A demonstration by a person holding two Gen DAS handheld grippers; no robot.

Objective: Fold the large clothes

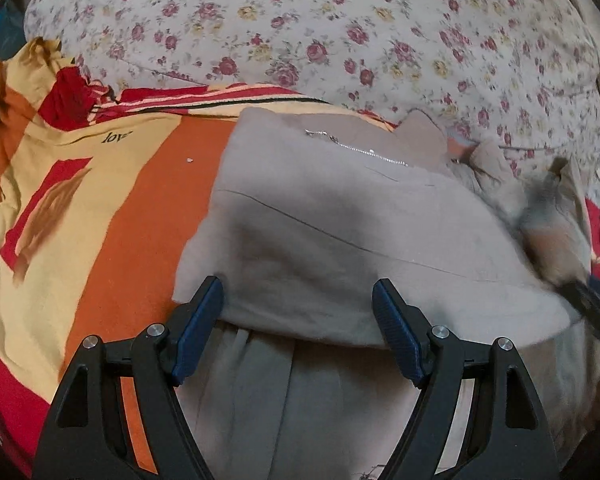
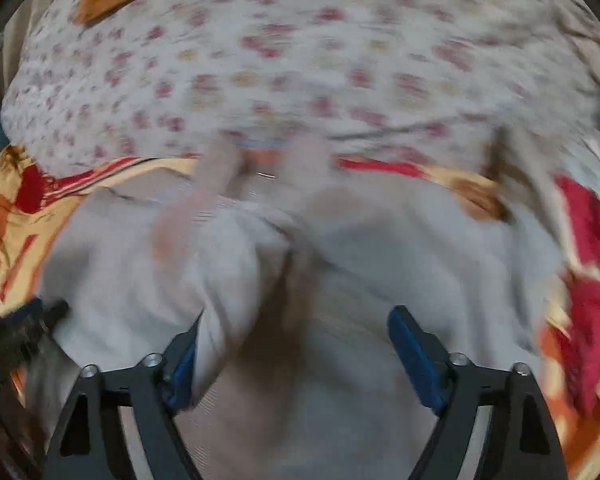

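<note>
The left gripper [image 1: 298, 312] has its blue ribbed pads [image 1: 198, 332] spread wide apart, with the near folded edge of the grey garment [image 1: 340, 232] lying between them; whether the pads press the cloth cannot be told. The garment is a soft, matte, felt-like coat with a thin seam line slanting across its top layer and a fine silver chain [image 1: 360, 150] near its far edge. It lies on the orange, yellow and red printed bedsheet [image 1: 100, 208], toward the sheet's right side, folded over a second grey layer nearer the camera. Its long axis runs roughly left to right across the bed. Behind it sits a rose-patterned quilt [image 1: 300, 28].

In the blurred right wrist view, the right gripper [image 2: 294, 344] also stands wide open above the garment [image 2: 420, 248]. Bunched grey cloth overlaps its left pad [image 2: 184, 356]; the right pad is clear of folds. The left gripper [image 2: 24, 332] shows at the left edge.
</note>
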